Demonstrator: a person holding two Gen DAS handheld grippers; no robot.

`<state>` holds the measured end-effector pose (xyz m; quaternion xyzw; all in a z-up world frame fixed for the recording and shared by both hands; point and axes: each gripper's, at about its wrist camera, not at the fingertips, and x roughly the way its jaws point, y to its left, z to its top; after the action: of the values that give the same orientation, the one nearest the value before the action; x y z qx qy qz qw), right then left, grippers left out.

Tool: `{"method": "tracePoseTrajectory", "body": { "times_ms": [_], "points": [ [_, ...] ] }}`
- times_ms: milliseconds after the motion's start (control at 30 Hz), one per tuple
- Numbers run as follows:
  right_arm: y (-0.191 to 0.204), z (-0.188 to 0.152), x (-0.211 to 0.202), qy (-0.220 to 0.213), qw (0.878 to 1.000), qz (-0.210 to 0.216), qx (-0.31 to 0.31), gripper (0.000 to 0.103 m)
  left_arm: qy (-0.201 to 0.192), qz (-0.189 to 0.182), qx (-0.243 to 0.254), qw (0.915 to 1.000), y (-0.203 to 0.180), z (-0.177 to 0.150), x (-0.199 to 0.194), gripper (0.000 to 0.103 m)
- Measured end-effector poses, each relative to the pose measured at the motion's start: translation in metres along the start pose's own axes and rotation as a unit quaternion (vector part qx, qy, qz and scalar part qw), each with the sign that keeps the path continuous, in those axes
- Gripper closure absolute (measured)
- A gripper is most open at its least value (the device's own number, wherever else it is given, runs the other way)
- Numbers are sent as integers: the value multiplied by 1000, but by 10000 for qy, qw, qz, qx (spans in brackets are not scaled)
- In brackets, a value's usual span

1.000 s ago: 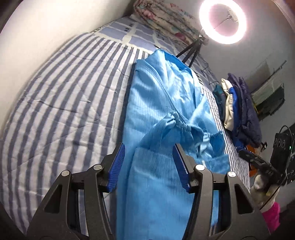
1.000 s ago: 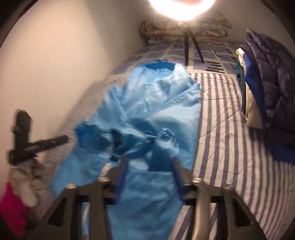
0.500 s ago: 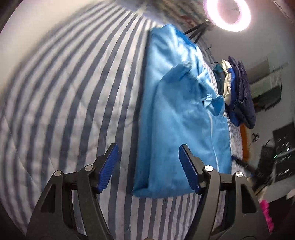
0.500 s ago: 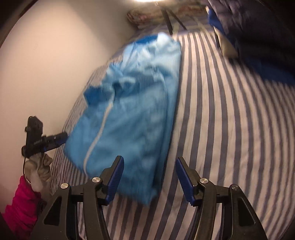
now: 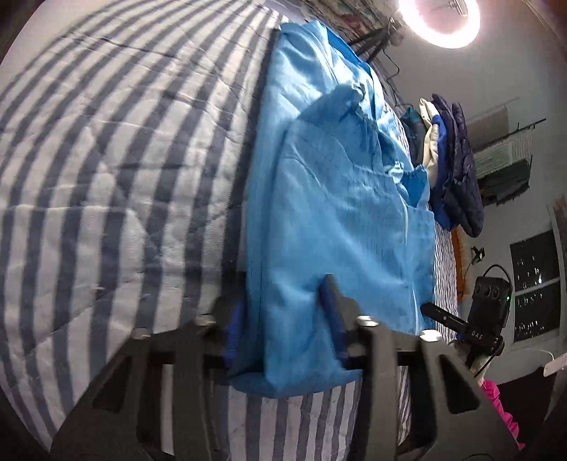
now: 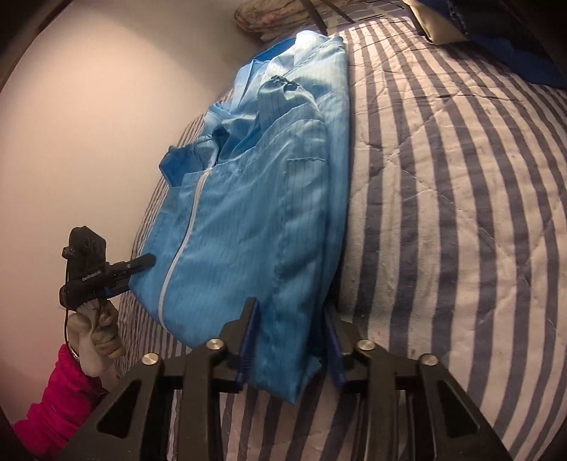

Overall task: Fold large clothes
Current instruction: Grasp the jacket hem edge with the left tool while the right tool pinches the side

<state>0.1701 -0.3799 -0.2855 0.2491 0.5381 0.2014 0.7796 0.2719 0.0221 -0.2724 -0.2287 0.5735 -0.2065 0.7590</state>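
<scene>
**Two grippers closed on the near hem of a blue coat on a striped bed**

A light blue coat [image 5: 329,212] lay lengthwise on a bed covered by a blue-and-white striped quilt [image 5: 106,170], its sleeves folded in over the front and its white zip [image 6: 184,234] running up the middle. The left gripper [image 5: 283,326] had just been closing, and its blue pads pressed a bunched corner of the coat's near hem between them. The right gripper [image 6: 288,340] had likewise just been closing and pinched the other near corner of the hem. A person's gloved hand [image 6: 97,329] with a pink sleeve [image 6: 63,400] held the left gripper. A ring light [image 5: 439,21] glowed beyond the bed's far end, and a pile of dark clothes [image 5: 450,163] sat beside the coat.
</scene>
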Motion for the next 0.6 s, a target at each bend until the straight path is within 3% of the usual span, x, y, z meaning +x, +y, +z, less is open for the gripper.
{"method": "tracePoseTrajectory", "body": {
  "times_ms": [67,167,333,600],
  "points": [
    [3,0,0,-12,10000,-52,36,87,-33,45,-1,10000,-4,-1,4,90],
    [17,1,0,-15,9994,-313,-134,95,-120,209,174,9996,-15,-5,4,96],
    [33,-5,-12,58,9986,-499,-153,99,-133,282,276,9991,-26,-18,-5,98],
    [52,-60,-41,526,9962,-623,-315,99,203,226,333,9990,-47,-86,-31,98]
  ]
}}
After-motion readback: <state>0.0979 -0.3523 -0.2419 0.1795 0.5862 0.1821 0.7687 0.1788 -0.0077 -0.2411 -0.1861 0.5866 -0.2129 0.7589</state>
